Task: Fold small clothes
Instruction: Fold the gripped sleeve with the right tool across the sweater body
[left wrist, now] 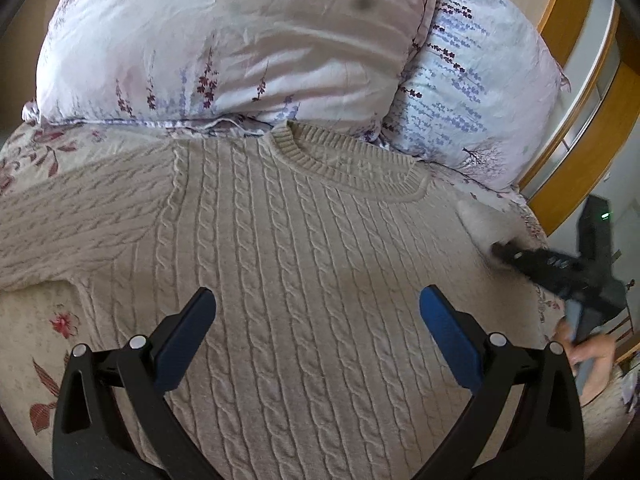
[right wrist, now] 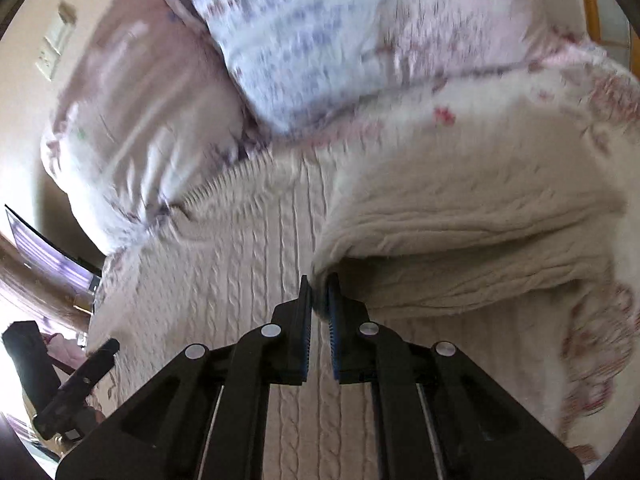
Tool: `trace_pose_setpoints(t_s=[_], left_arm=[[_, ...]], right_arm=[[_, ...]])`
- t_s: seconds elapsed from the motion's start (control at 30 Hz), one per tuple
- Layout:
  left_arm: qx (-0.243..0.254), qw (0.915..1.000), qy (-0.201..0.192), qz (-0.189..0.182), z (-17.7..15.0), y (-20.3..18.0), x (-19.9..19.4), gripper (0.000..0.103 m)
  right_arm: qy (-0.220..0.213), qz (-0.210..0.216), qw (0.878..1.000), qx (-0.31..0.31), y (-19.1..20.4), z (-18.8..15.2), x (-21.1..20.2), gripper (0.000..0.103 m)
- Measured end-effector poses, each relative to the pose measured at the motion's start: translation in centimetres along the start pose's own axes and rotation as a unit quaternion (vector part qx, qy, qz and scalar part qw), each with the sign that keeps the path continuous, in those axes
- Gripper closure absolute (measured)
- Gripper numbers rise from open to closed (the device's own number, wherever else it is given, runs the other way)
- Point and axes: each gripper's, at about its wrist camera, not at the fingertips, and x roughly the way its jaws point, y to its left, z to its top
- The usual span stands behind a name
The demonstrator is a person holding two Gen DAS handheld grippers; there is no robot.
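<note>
The left gripper (left wrist: 318, 300) is hovering with its jaws spread wide over the cream cable-knit sweater (left wrist: 280, 260), which is lying flat on the floral bedspread (left wrist: 44, 344). The right gripper (right wrist: 319, 286) is pinching a lifted sleeve (right wrist: 460, 248) of it. Beyond, two floral pillows (left wrist: 224, 40) are resting at the collar.

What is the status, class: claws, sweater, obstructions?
Left claw open, hovering over cream cable-knit sweater. Right claw shut on its lifted sleeve. Floral pillows touch the collar; nothing blocking.
</note>
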Motion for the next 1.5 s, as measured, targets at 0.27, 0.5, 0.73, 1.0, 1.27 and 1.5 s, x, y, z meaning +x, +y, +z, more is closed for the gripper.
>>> trace_pose_setpoints(t_s=[0.27, 0.5, 0.73, 1.0, 1.27, 1.5], left_arm=[[-0.008, 0.9998, 0.003, -0.019, -0.1, 0.5, 0.0, 0.002], [-0.026, 0.9989, 0.011, -0.039, -0.1, 1.3, -0.1, 0.002], [-0.049, 0.9971, 0.003, -0.057, 0.2, 2.6, -0.9, 0.002], [-0.127, 0.9865, 0.007, -0.103, 0.7, 4.7, -0.6, 0.007], [-0.189, 0.9669, 0.072, -0.156, 1.2, 4.8, 3.1, 0.027], [-0.24, 0.9577, 0.066, -0.144, 2.5, 5.6, 5.8, 0.046]], right_arm=[[-0.007, 0.025, 0.996, 0.081, -2.8, 0.4, -1.4, 0.073], [-0.058, -0.032, 0.989, 0.132, -5.0, 1.8, -3.3, 0.073], [-0.119, -0.139, 0.982, 0.043, -0.4, 3.6, -3.6, 0.093], [0.032, 0.046, 0.983, -0.175, 14.2, -0.6, 2.8, 0.081], [0.067, 0.057, 0.995, -0.044, 6.8, -2.6, 1.2, 0.059], [-0.008, 0.03, 0.983, 0.181, -5.0, -2.1, -2.9, 0.059]])
